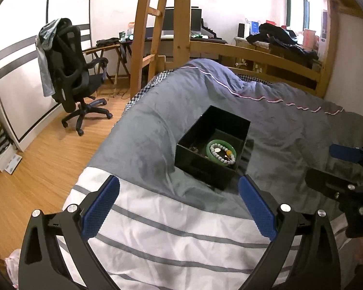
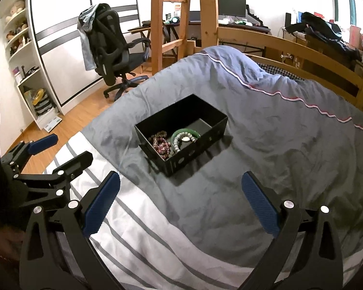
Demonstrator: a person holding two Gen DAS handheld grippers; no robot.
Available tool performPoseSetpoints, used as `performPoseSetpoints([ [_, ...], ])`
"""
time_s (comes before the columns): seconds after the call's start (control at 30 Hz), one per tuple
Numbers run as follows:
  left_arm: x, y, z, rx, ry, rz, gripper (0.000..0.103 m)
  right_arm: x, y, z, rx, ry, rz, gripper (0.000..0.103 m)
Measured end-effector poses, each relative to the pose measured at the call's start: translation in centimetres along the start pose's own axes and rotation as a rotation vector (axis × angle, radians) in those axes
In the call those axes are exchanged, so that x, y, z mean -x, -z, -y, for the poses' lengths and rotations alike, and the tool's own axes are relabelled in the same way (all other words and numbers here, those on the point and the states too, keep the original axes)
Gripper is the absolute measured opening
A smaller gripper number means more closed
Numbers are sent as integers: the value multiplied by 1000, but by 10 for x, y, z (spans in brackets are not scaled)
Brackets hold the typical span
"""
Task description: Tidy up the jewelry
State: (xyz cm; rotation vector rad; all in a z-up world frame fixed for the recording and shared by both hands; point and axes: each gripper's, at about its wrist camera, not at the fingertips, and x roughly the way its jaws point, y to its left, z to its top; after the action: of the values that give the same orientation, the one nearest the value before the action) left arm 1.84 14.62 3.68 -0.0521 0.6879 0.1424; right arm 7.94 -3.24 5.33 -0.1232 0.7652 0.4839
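A black open box [image 1: 205, 171] [image 2: 193, 155] sits on the grey duvet in the middle of the bed. Inside lie a green bangle [image 1: 209, 148] [image 2: 185, 131], a pale grey bead bracelet [image 1: 223, 154] [image 2: 179, 142] and a dark red bead bracelet [image 2: 161, 143]. My left gripper [image 1: 179, 207] is open and empty, just short of the box's near wall; it also shows at the left of the right wrist view [image 2: 65, 148]. My right gripper [image 2: 180, 205] is open and empty, nearer me than the box; it shows at the right edge of the left wrist view [image 1: 326, 166].
The bed has a grey duvet [image 2: 266, 120] and a white striped sheet [image 1: 171, 236] near me. A wooden bed frame [image 1: 266, 60] and ladder [image 2: 159, 24] stand behind. A black office chair [image 1: 70, 72] is on the wooden floor at left, a white shelf [image 2: 24, 60] beyond.
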Motion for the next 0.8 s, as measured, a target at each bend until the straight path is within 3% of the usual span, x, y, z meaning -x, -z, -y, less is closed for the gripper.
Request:
performPoseSetpoints([
  [0.27,-6,3,22,-94,-8,-21,97,2,8,0,2,4,-9,99],
  [0.8,-5,2,19,-74,-9,-19,97,2,10,9,-2,11,-14,99],
])
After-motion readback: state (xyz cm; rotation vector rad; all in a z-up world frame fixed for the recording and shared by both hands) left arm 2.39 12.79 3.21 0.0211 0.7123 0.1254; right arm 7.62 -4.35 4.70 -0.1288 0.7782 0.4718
